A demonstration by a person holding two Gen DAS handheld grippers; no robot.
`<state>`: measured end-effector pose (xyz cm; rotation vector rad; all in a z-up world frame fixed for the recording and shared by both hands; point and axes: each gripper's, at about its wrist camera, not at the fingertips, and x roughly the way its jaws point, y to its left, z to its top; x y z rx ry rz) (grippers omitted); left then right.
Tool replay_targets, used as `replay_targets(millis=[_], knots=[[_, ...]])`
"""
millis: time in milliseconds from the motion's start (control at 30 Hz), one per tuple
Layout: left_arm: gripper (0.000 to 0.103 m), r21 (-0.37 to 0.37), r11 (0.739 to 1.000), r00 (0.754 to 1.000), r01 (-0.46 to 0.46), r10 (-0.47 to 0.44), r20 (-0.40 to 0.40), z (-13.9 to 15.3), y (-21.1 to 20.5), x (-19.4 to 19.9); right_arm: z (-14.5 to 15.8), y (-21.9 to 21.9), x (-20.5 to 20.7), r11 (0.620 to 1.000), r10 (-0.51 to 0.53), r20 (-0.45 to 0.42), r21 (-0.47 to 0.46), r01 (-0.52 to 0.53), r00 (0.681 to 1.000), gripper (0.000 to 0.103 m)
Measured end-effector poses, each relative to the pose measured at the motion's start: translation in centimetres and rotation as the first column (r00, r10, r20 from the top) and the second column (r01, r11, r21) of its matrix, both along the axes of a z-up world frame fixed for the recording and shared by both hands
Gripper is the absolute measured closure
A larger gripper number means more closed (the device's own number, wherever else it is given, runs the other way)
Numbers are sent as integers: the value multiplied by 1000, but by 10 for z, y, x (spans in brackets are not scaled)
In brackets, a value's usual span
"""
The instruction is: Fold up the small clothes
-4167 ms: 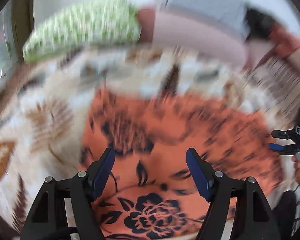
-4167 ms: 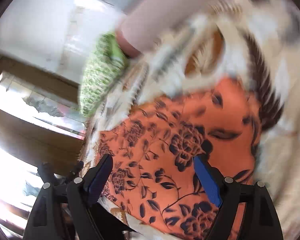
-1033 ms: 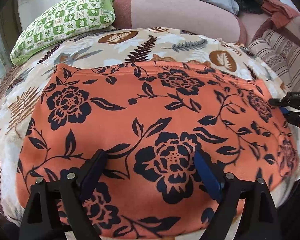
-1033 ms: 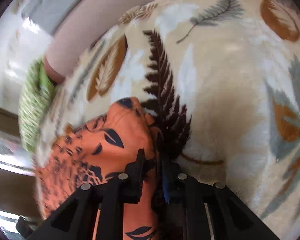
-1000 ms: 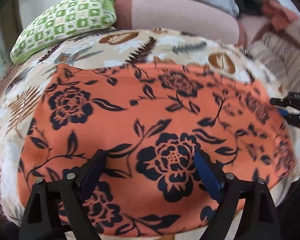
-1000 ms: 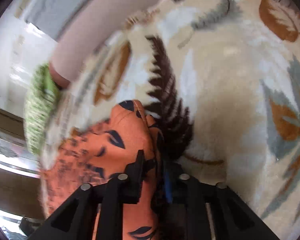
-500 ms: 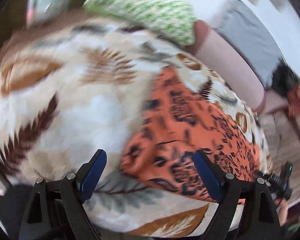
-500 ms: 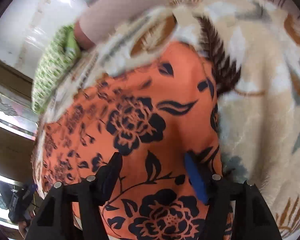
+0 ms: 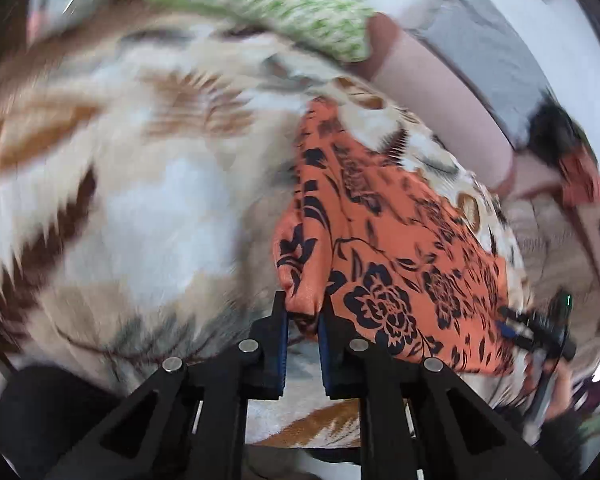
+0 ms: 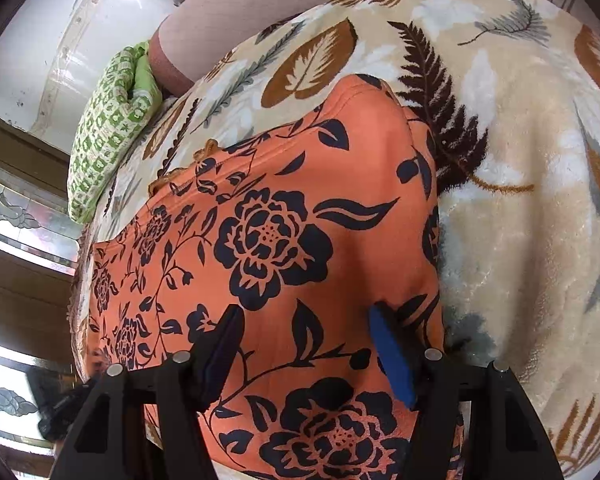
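One garment (image 9: 384, 240) corner between closing fingers (image 9: 278, 336)

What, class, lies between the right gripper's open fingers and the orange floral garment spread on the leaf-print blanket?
Nothing visible does. The right gripper stands open directly over the orange floral garment, bare cloth showing between its fingers. The left gripper is closing on the garment's far corner, well clear, and the leaf-print blanket around it is free of clutter.

A plush blanket (image 10: 520, 208) printed with brown and grey leaves and ferns covers the bed or sofa. A green-and-white patterned pillow (image 10: 108, 132) lies at its far edge against a pinkish upholstered bolster (image 10: 236, 12). Behind, a white wall (image 10: 60, 28) meets dark wood-framed patterned glass panels (image 10: 16, 208), brightly backlit.
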<state>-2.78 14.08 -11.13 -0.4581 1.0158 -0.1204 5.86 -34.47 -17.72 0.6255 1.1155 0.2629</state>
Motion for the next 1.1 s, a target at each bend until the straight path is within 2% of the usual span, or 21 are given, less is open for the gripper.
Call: replay_targets(millis=[33, 67, 100, 167, 200, 267, 300, 333, 400, 500, 600, 633, 733, 767, 800, 833, 867, 900, 967, 1000, 1100], knots=[[89, 19, 1000, 1000, 10, -10, -18, -5, -2, 4, 0, 0, 1, 1000, 3, -1, 0, -3, 1000, 34], [86, 38, 999, 996, 13, -10, -91, -21, -1, 15, -1, -1, 1, 1000, 4, -2, 3, -4, 1000, 34], [83, 6, 1000, 981, 7, -6, -193, -42, 4, 21, -1, 0, 1, 1000, 2, -3, 6, -2, 1000, 34], [78, -11, 1000, 986, 11, -13, -165, -24, 9, 21, -1, -2, 1, 1000, 4, -7, 21, -3, 1000, 33], [70, 0, 1000, 991, 20, -20, -132, -11, 9, 23, -1, -3, 1, 999, 5, -8, 33, -5, 1000, 33], [33, 25, 999, 999, 44, -45, 10, 24, 12, 29, -2, -5, 2, 999, 9, -11, 53, -9, 1000, 33], [5, 71, 996, 993, 54, -61, 103, 42, 13, 43, -3, -6, 3, 998, 11, -13, 63, -10, 1000, 32], [1, 94, 994, 988, 57, -70, 136, 47, 15, 57, -3, -6, 4, 998, 13, -14, 68, -12, 1000, 32], [1, 92, 992, 987, 91, -102, 125, 40, 14, 107, -2, -5, 5, 998, 22, -16, 65, -21, 1000, 30], [6, -24, 994, 995, 103, -102, 20, 3, 17, 170, -2, -2, 6, 997, 32, -16, 64, -31, 999, 27], [85, -112, 988, 978, 110, -128, -167, -44, 5, 209, -2, -3, 6, 997, 32, -14, 73, -31, 999, 27], [89, -140, 983, 983, 116, -134, -125, -37, 3, 209, -2, -3, 6, 996, 33, -14, 79, -32, 999, 27], [89, -47, 983, 983, 175, -172, 56, 3, -15, 191, -4, -3, 8, 995, 31, -15, 98, -29, 999, 27], [89, -33, 985, 985, 171, -169, 41, -1, -15, 195, -5, -3, 9, 995, 31, -17, 100, -29, 999, 27], [87, 7, 988, 985, 155, -154, -71, -28, -14, 207, -5, -1, 10, 995, 30, -19, 98, -28, 999, 27], [81, -10, 991, 983, 137, -137, -120, -45, -10, 209, -5, 1, 11, 995, 30, -22, 96, -28, 999, 27], [81, -75, 991, 989, 109, -116, -94, -48, -1, 206, -4, 2, 11, 995, 29, -23, 96, -27, 999, 26], [77, -81, 992, 990, 101, -109, -93, -43, 1, 202, -3, 3, 10, 995, 30, -22, 95, -27, 999, 25], [62, 0, 998, 997, 70, -70, -41, -14, 1, 189, -1, 4, 9, 995, 33, -16, 94, -32, 999, 24], [47, 32, 997, 997, 71, -71, -4, -2, 0, 182, 0, 3, 8, 995, 31, -11, 100, -29, 999, 24], [43, 92, 992, 992, 88, -96, 84, 30, -1, 152, 12, -5, 4, 986, -5, 3, 167, 4, 1000, 24]])
